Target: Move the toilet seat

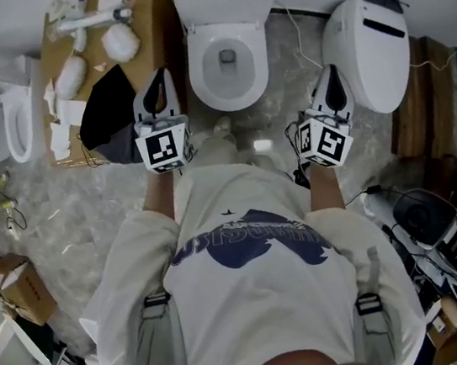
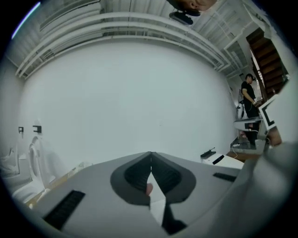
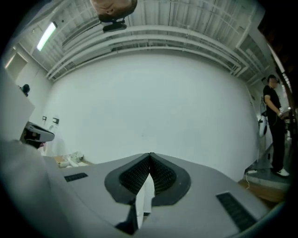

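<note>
Head view, taken steeply downward over the wearer's white shirt: a white toilet point(image 1: 225, 46) with its bowl uncovered is seen at top centre and is used as the reference for all positions. The toilet seat point(image 1: 370, 46), a closed white unit with a dark strip near one end, is laid on the marbled floor point(image 1: 89, 215) to the right of the toilet and apart from it. A thin cable point(image 1: 303, 43) is trailed between the two. The left gripper point(image 1: 161, 81) is held just left of the toilet's front rim, over the edge of a cardboard surface point(image 1: 145, 20) on which white parts are scattered. A black object point(image 1: 107, 110) lies just beyond this gripper, on the side away from the toilet. The right gripper point(image 1: 332, 77) is held to the right of the toilet, just beside the near edge of the toilet seat; contact cannot be judged. Further white seats point(image 1: 20, 123) are stood far to the left of the toilet. Left gripper view and right gripper view: in each, the two jaws are brought fully together at their tips, nothing is clamped between them, and a plain white wall point(image 2: 139, 93) is faced. A standing person point(image 2: 249, 100) is visible near the right edge of both gripper views.
</note>
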### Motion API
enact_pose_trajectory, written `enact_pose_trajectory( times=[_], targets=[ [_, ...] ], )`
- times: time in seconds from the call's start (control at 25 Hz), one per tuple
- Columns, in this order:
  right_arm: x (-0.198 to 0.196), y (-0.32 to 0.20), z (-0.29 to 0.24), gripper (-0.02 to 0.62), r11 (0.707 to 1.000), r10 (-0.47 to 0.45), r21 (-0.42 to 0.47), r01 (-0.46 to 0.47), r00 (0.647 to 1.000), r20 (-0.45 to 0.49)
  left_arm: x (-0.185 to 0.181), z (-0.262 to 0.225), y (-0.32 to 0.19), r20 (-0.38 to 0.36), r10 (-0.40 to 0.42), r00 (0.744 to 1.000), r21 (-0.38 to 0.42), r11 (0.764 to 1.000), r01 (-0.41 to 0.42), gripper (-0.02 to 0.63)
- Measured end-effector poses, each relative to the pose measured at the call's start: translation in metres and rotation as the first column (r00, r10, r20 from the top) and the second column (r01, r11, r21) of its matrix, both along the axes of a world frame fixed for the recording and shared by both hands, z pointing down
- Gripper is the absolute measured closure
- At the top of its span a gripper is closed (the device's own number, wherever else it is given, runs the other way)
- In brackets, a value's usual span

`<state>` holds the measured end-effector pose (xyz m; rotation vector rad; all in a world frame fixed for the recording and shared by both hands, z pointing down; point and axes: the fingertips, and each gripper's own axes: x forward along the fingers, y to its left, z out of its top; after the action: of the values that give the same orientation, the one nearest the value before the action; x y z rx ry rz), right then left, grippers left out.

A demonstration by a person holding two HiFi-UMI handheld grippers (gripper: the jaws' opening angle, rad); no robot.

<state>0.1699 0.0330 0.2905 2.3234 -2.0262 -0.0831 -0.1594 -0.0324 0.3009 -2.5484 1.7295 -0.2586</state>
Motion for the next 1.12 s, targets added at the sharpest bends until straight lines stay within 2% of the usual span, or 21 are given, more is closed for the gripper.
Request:
enact_pose_trajectory(
  times=[0.08,0.2,0.32,0.4,0.52,0.6,0.72,0.84,1.04,1.12],
  targets=[
    [0.018,-0.015,0.019,0.584,0.997,0.070,-0.044,-0.068,0.996,0.050,-0.015,0.021,-0.022,0.014,0.000,1.000,-0.057,0.998,0.001,0.607],
    [0.045,-0.032,0.051,0.584,0.982,0.175,-0.108,-0.158,0.969,0.172,-0.035,0.056,-0.048,0.038,0.004,0.999,-0.145,0.989,0.002,0.607],
    [0.061,-0.046,0.080,0.584,0.965,0.231,-0.177,-0.195,0.949,0.216,-0.042,0.091,-0.062,0.065,0.036,0.997,-0.235,0.972,-0.020,0.607],
    [0.063,-0.056,0.098,0.584,0.960,0.218,-0.225,-0.167,0.950,0.223,-0.040,0.112,-0.068,0.049,0.061,0.997,-0.298,0.953,-0.044,0.606],
    [0.051,-0.077,0.132,0.584,0.957,0.119,-0.289,-0.034,0.952,0.281,-0.035,0.146,-0.076,0.002,0.065,0.998,-0.412,0.909,-0.059,0.606],
    [0.040,-0.090,0.163,0.568,0.936,0.055,-0.345,0.068,0.942,0.333,-0.030,0.172,-0.079,-0.006,0.067,0.998,-0.478,0.876,-0.062,0.597],
    [0.025,-0.101,0.222,0.531,0.874,0.008,-0.451,0.182,0.922,0.388,-0.017,0.216,-0.079,-0.036,0.079,0.996,-0.572,0.816,-0.085,0.556],
    [0.017,-0.103,0.288,0.430,0.787,0.007,-0.556,0.269,0.896,0.445,-0.006,0.266,-0.078,-0.077,0.051,0.996,-0.668,0.739,-0.090,0.495],
    [0.010,-0.086,0.385,0.384,0.647,0.078,-0.674,0.357,0.848,0.524,-0.006,0.353,-0.062,-0.077,-0.009,0.997,-0.800,0.597,-0.057,0.429],
    [0.010,-0.080,0.419,0.374,0.604,0.101,-0.700,0.381,0.834,0.542,-0.008,0.390,-0.055,-0.053,-0.010,0.999,-0.845,0.533,-0.039,0.411]
  ],
)
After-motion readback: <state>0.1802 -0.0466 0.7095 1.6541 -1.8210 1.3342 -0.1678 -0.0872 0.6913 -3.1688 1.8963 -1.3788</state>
